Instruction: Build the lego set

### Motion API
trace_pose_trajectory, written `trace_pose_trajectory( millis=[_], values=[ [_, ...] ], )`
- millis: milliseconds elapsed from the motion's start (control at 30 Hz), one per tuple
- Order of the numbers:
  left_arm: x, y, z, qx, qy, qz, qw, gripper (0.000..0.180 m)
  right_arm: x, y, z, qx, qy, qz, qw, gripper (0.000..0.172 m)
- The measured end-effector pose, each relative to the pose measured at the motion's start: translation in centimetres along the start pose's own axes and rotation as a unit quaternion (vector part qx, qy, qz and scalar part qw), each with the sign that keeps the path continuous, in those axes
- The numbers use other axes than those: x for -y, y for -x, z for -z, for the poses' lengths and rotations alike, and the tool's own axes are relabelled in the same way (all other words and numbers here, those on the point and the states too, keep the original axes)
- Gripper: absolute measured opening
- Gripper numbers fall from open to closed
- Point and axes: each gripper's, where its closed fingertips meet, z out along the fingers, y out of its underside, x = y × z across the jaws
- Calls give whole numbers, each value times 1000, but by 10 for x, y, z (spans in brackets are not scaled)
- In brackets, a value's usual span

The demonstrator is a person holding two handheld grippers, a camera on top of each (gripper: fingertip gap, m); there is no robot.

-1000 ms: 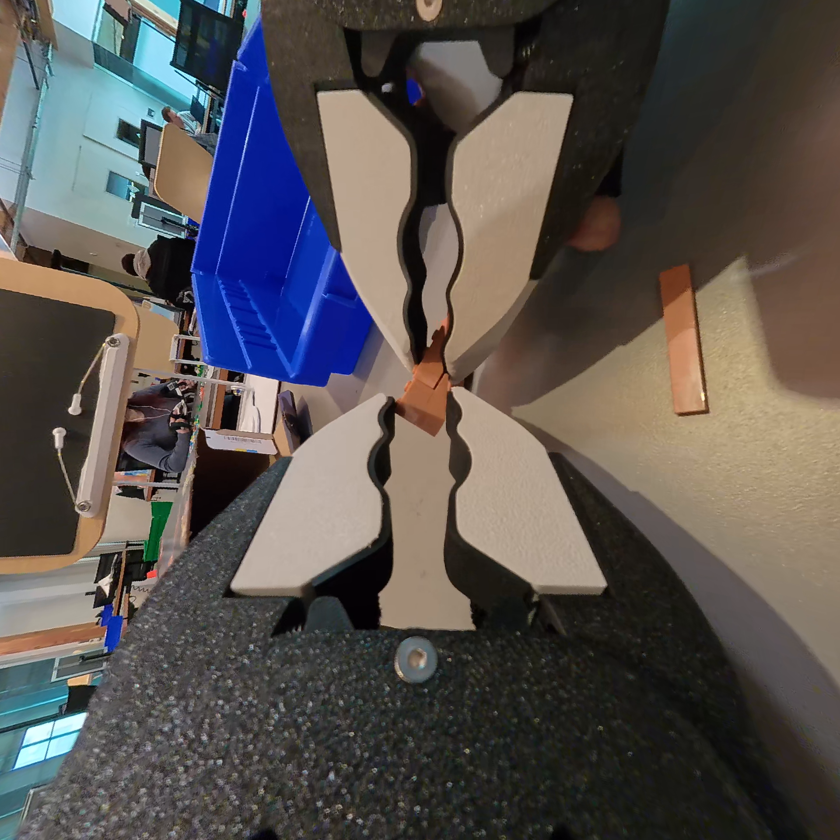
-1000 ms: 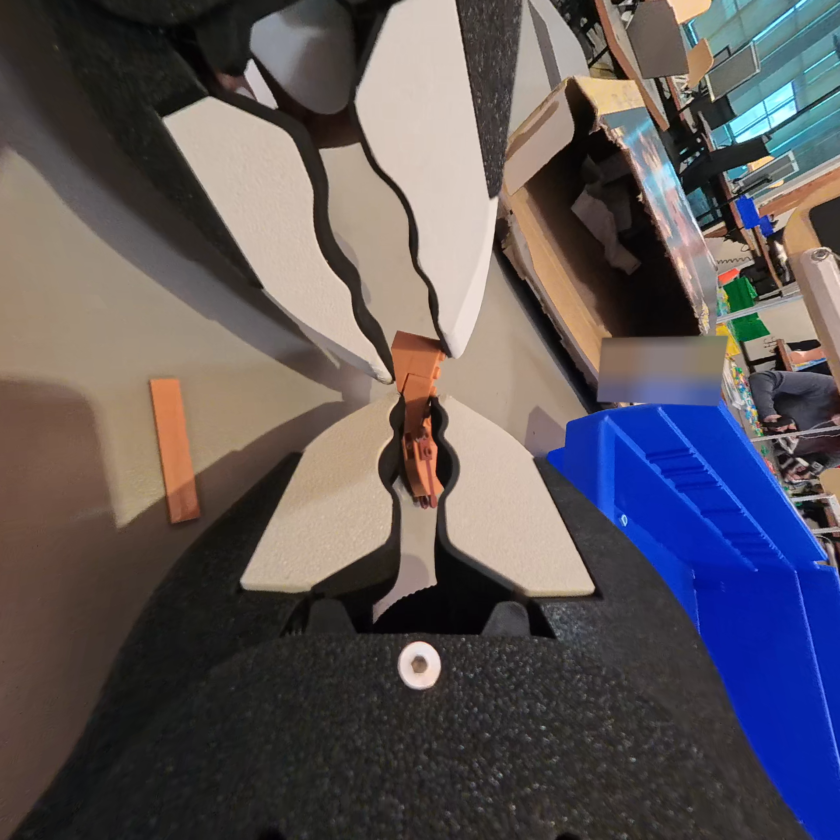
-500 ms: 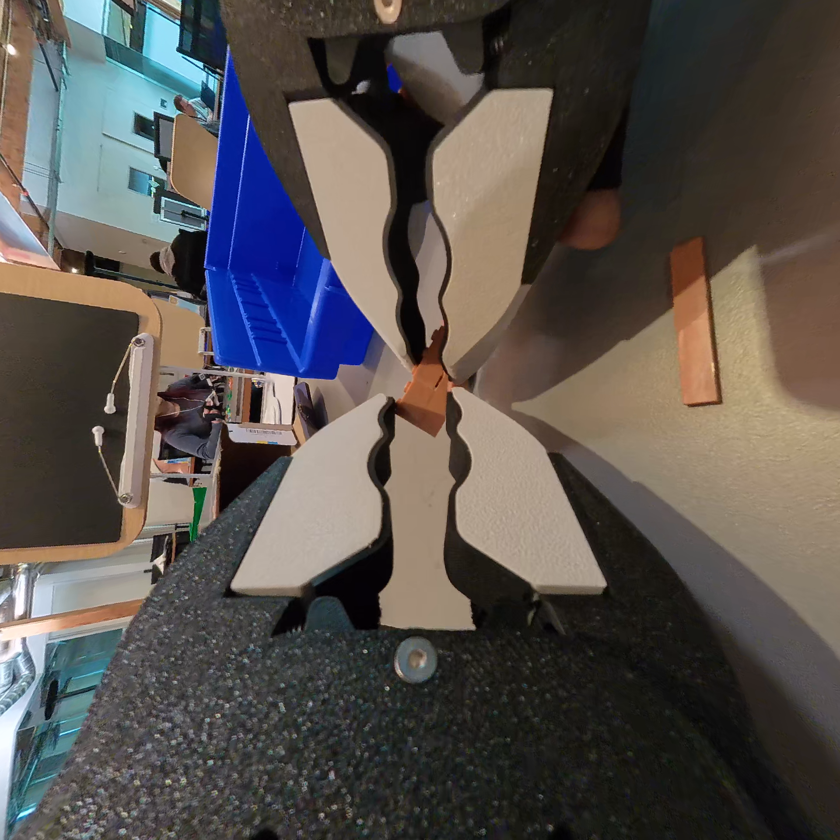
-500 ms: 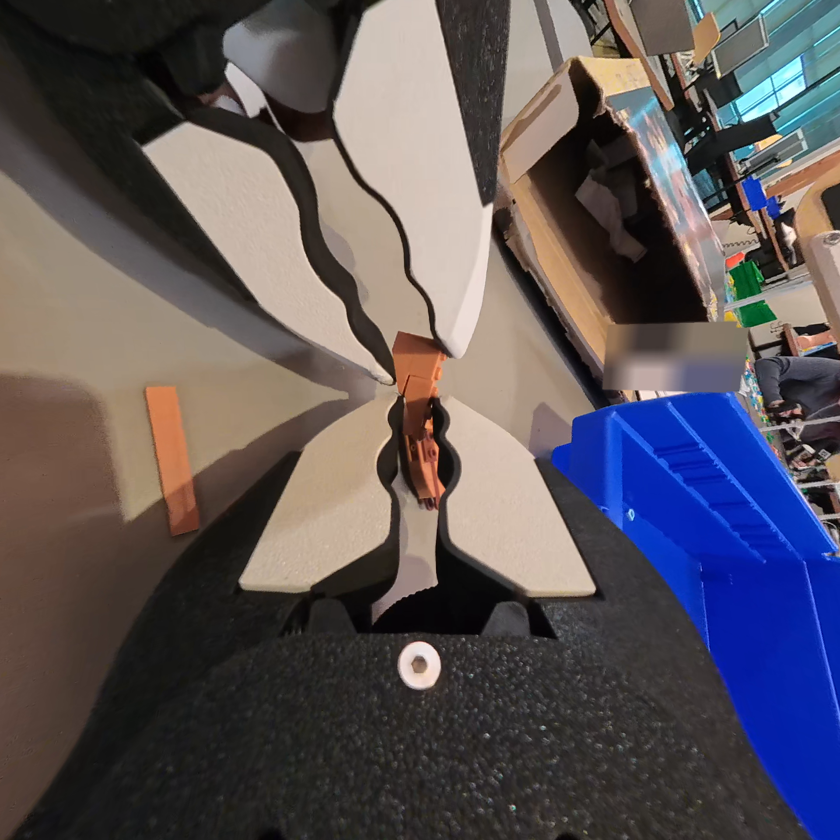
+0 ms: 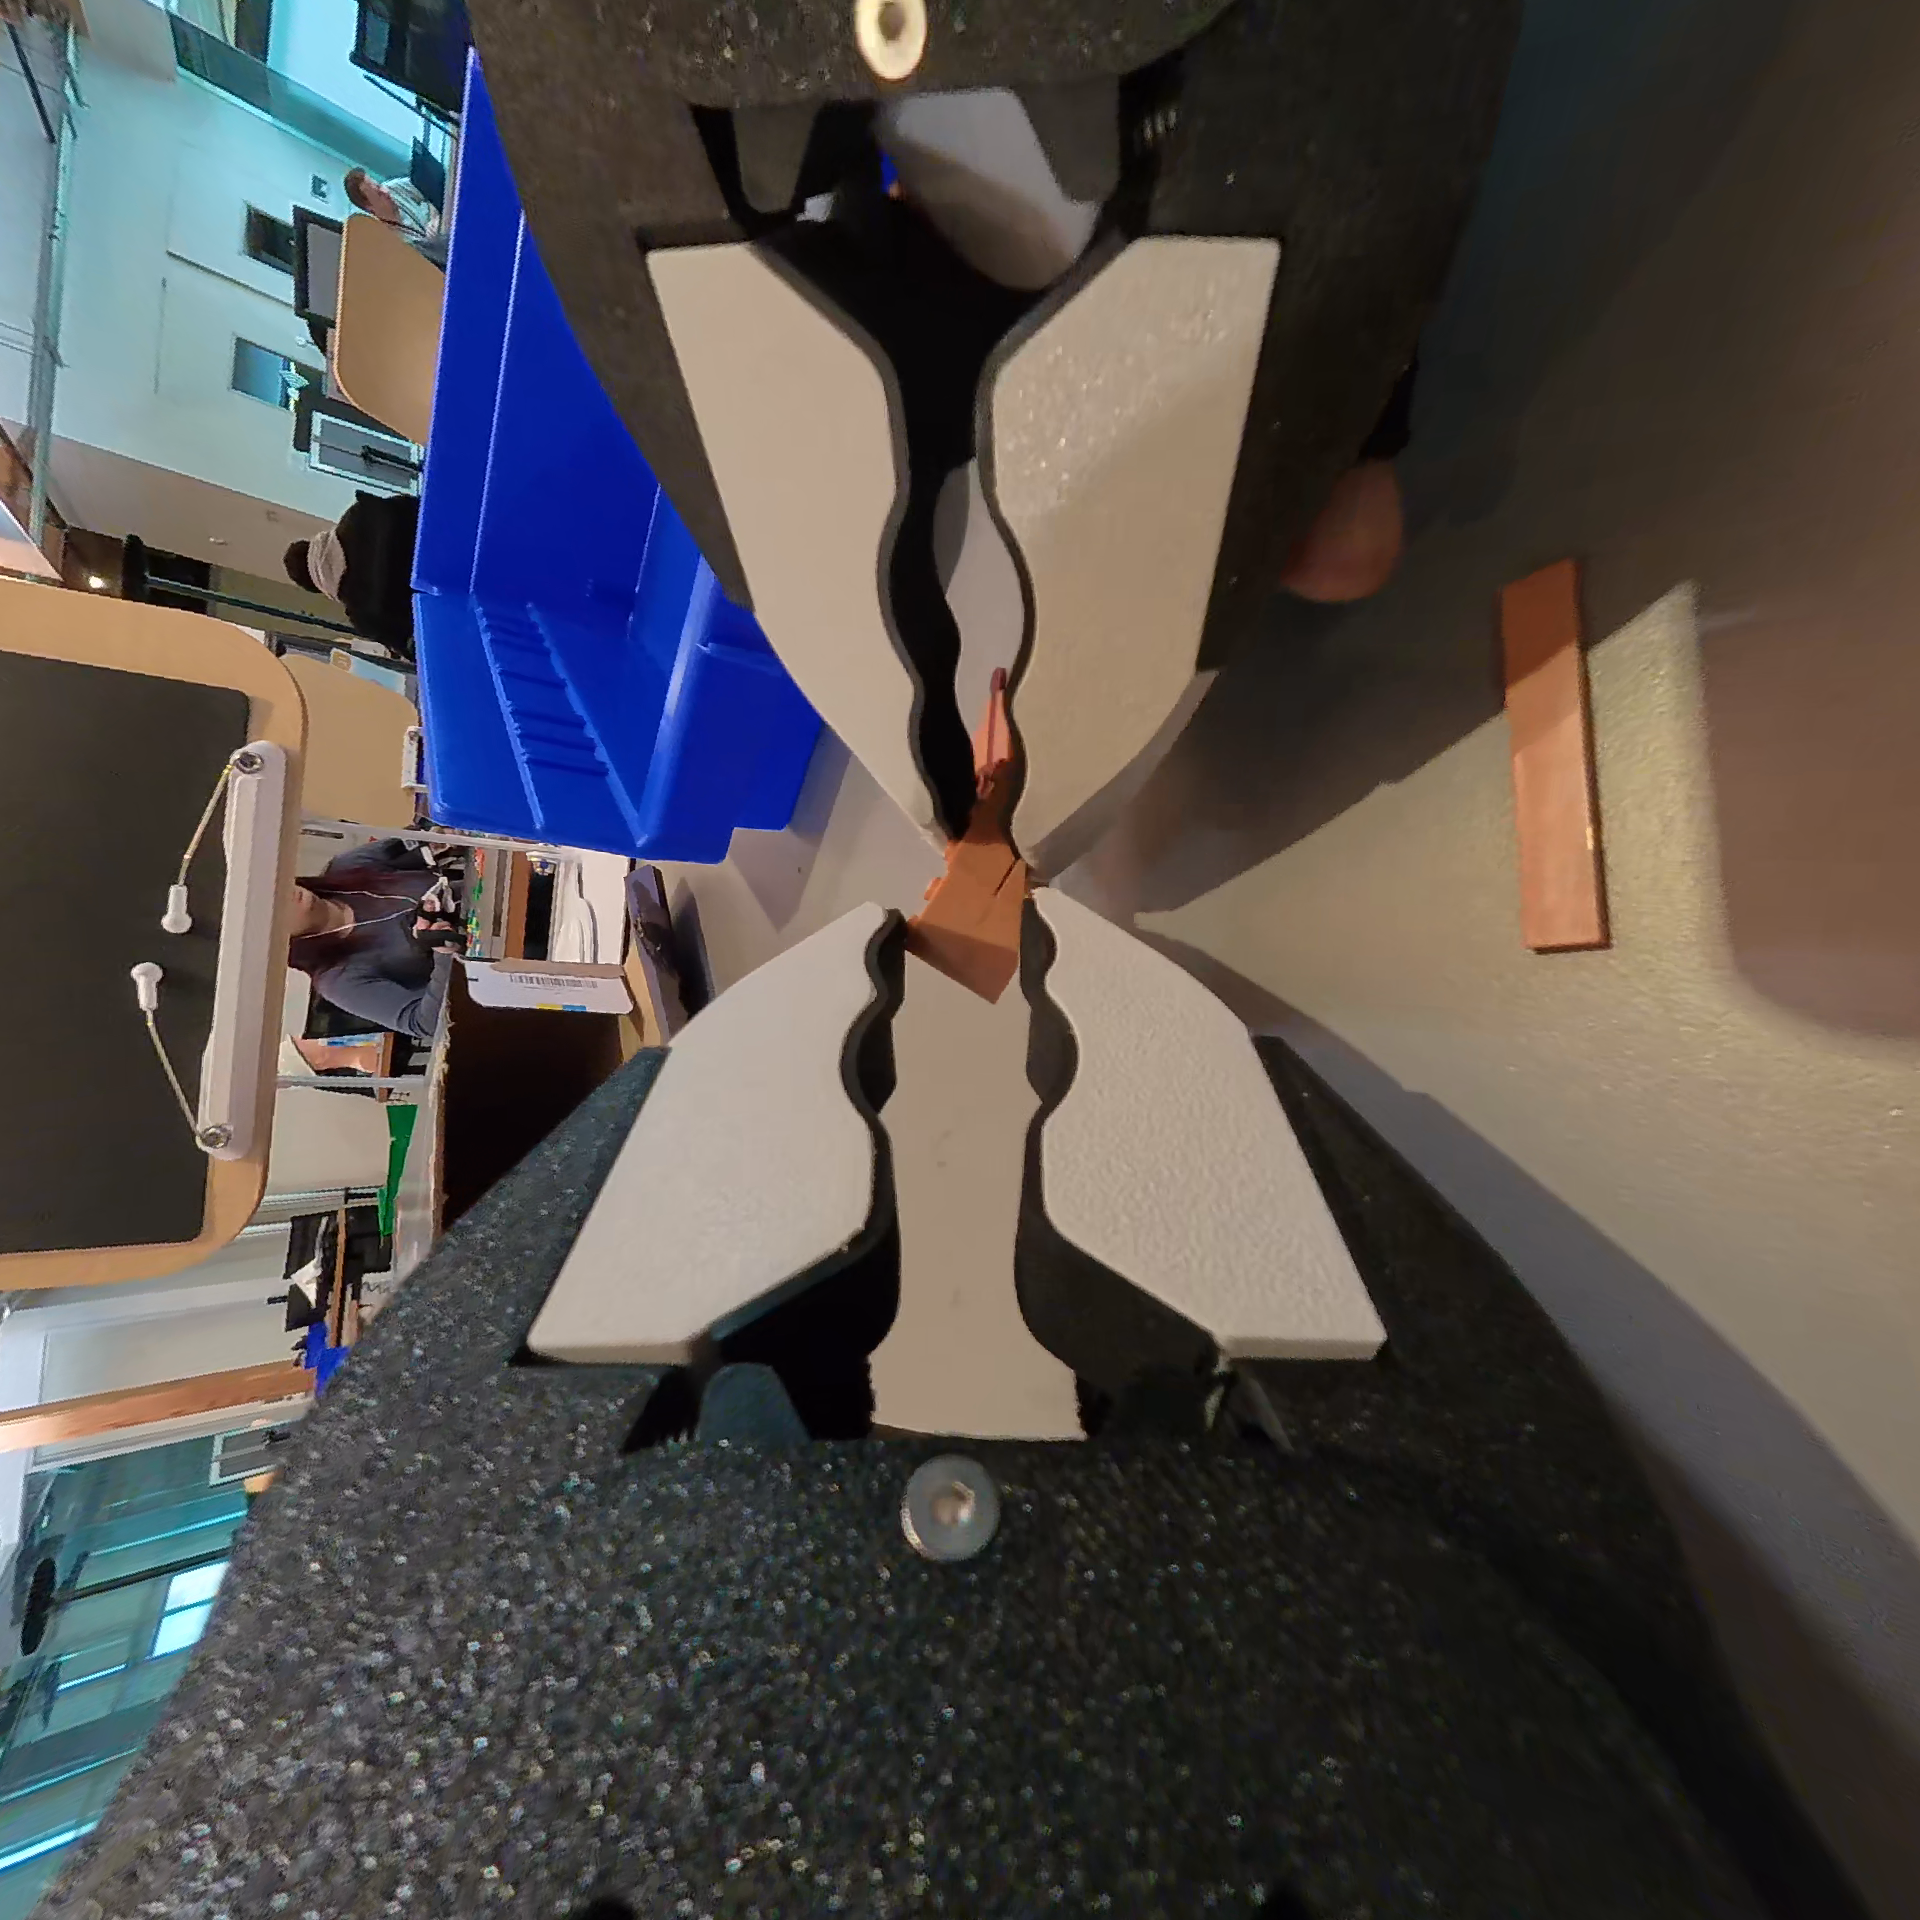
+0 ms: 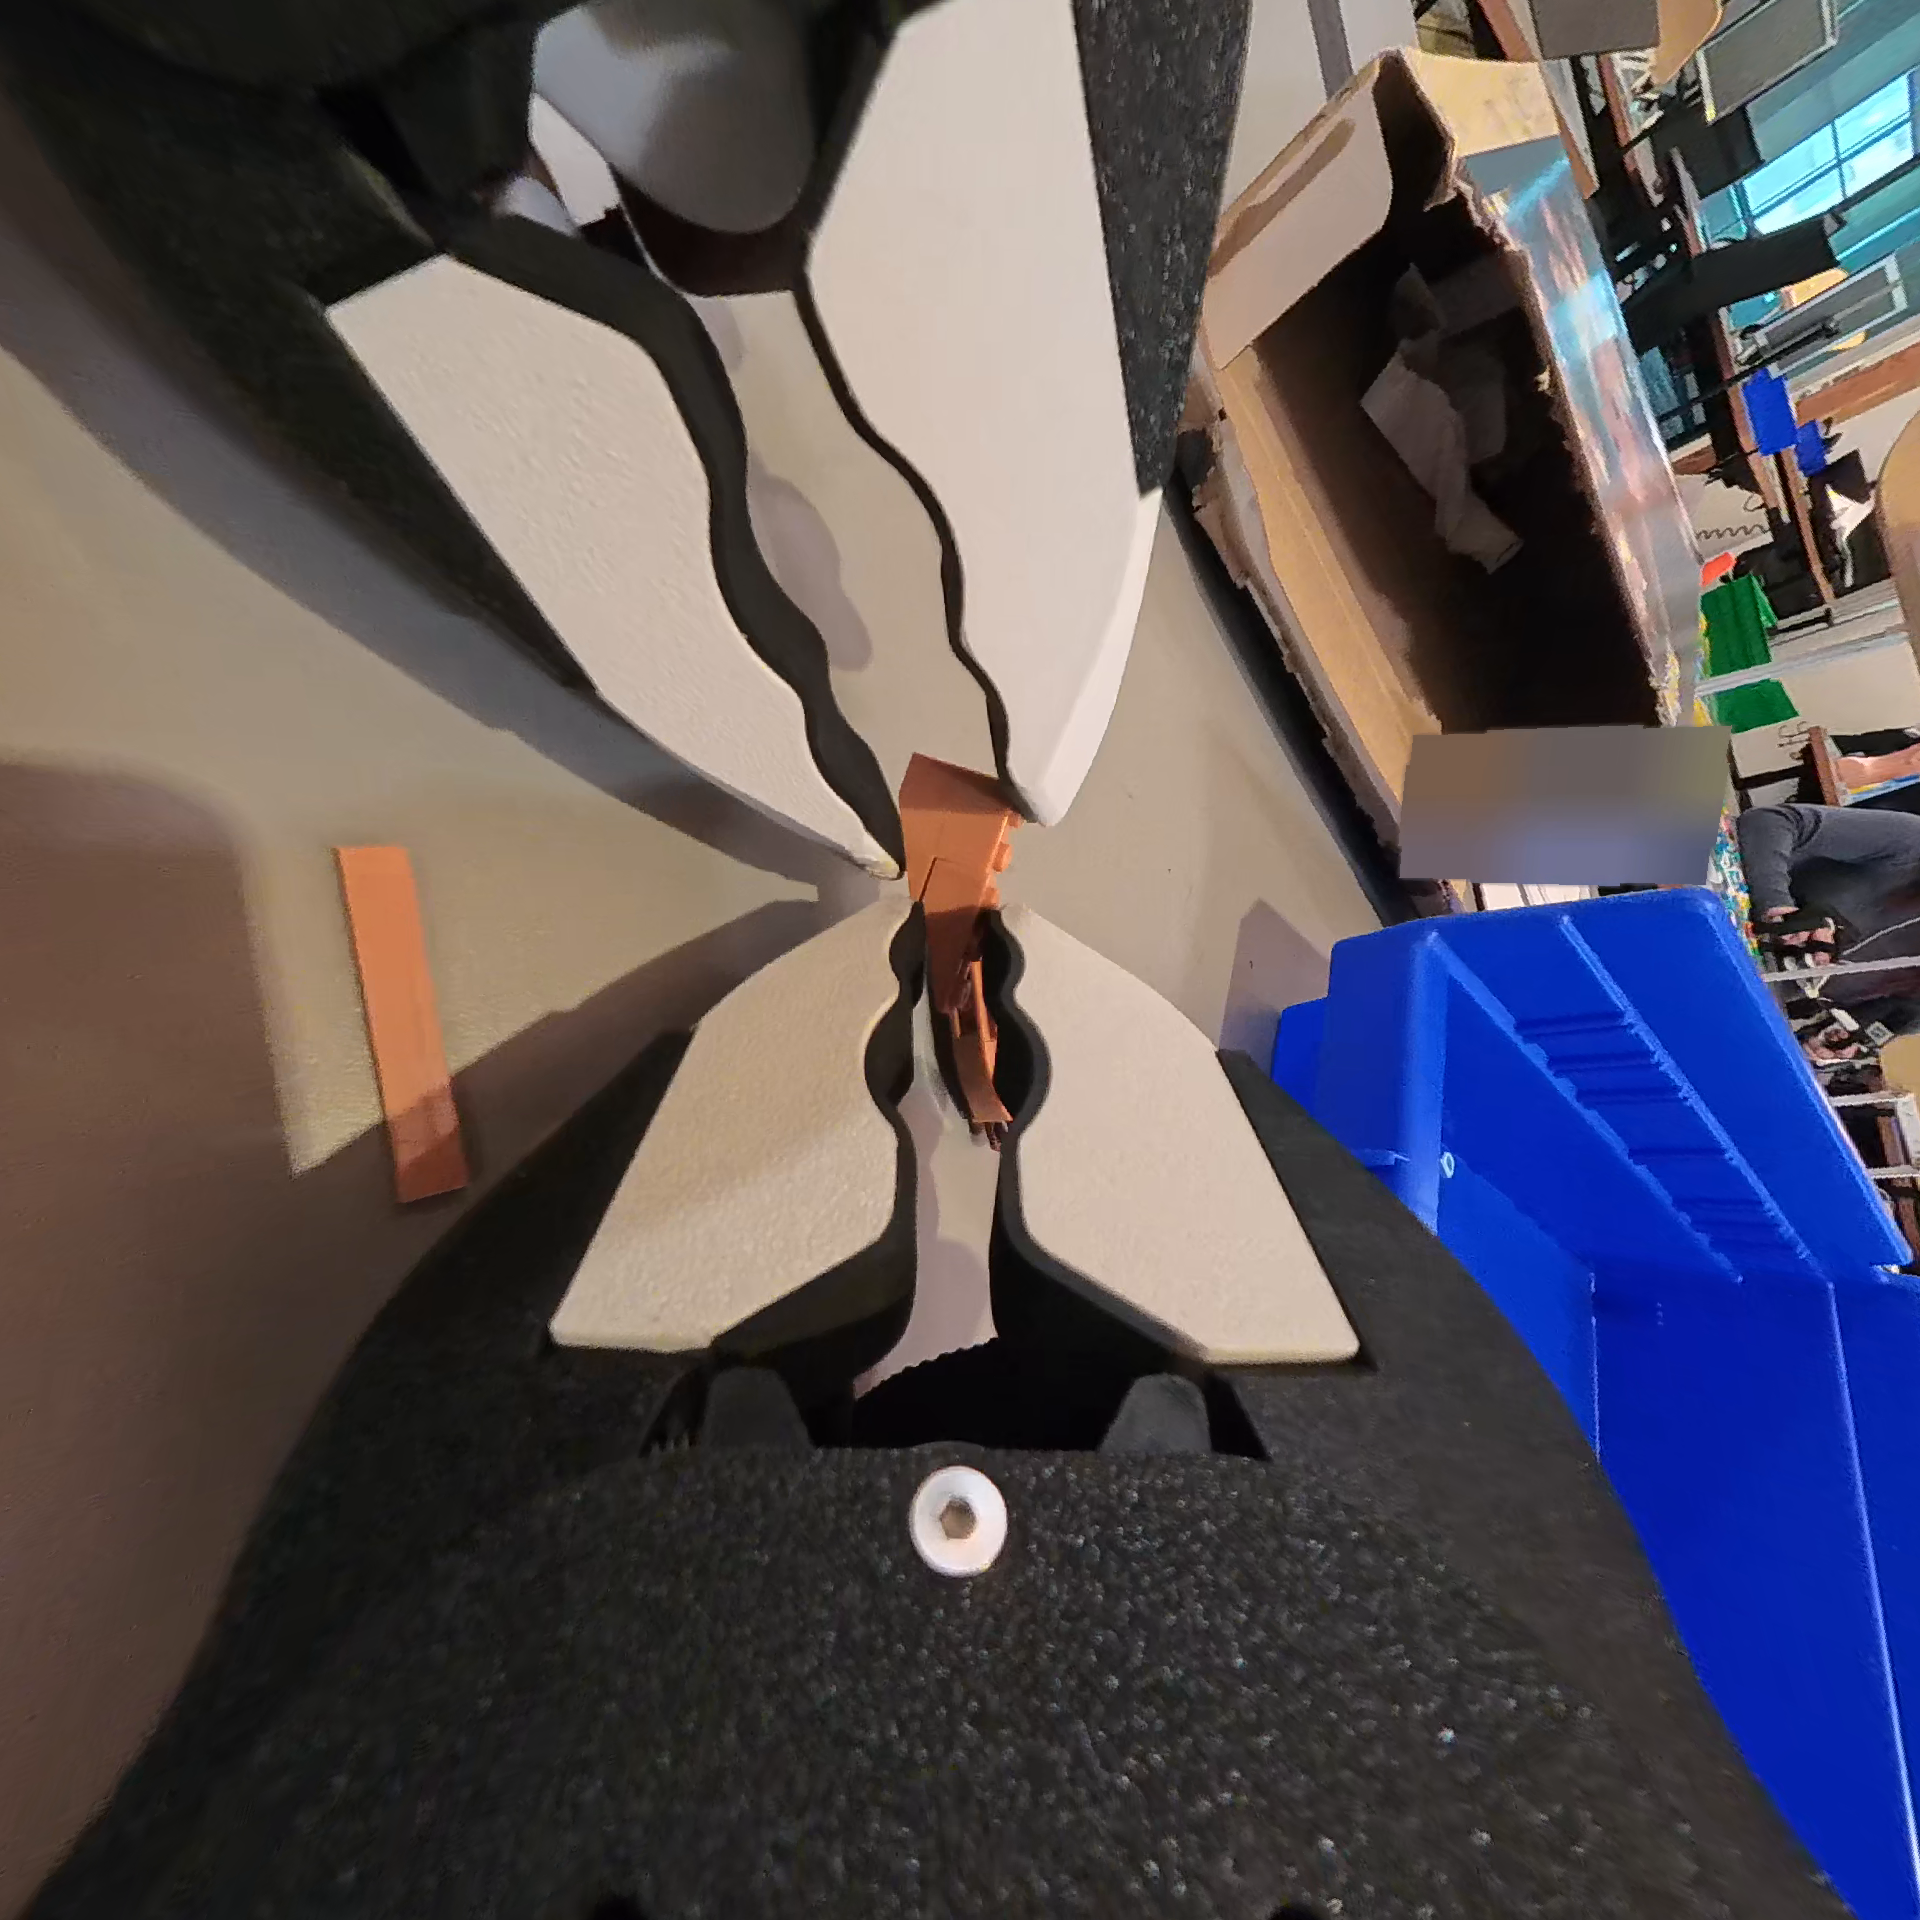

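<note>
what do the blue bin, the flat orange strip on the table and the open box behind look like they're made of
Blue bin: likely moulded plastic, smooth with a slight sheen, with ribs formed into its wall.
Orange strip: probably plastic, thin and flat, with a glossy reflection at one end; coated wood cannot be ruled out.
Box: cardboard, matte brown, with torn, fibrous edges.

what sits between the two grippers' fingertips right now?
A small brown brick assembly bridges them: the left gripper clamps its blocky end, the right gripper its thin plate end. Both wrist views show it; no bare gap.
</note>
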Motion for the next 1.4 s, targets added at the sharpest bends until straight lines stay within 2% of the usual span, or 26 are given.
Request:
trace_pose_trajectory(
  millis=[167,333,400,533,667,900,1000,1233,1333,1400],
  values=[
    [3,2,3,-6,-14,17,1000,21,3,-3,5,5,-19,0,1000,10],
    [11,11,13,-26,-74,54,995,23,13,-8,14,8,-59,-14,998,10],
    [11,14,19,-41,-97,65,992,29,14,-6,15,14,-64,-11,998,10],
    [7,10,27,-83,-127,56,987,37,17,3,15,40,-73,-4,997,10],
    [6,-4,34,-132,-154,37,978,35,23,13,19,71,-92,2,993,10],
    [18,-16,45,-163,-212,19,963,32,30,21,24,97,-111,6,989,10],
    [20,-17,43,-153,-212,9,965,23,30,23,24,101,-110,9,989,10],
    [21,-15,43,-154,-212,20,965,22,32,22,26,103,-119,0,987,10],
    [23,-10,44,-154,-218,42,963,22,34,17,28,96,-131,-11,987,11],
    [24,-7,45,-158,-224,65,959,22,36,13,32,89,-144,-18,985,18]
  ],
)
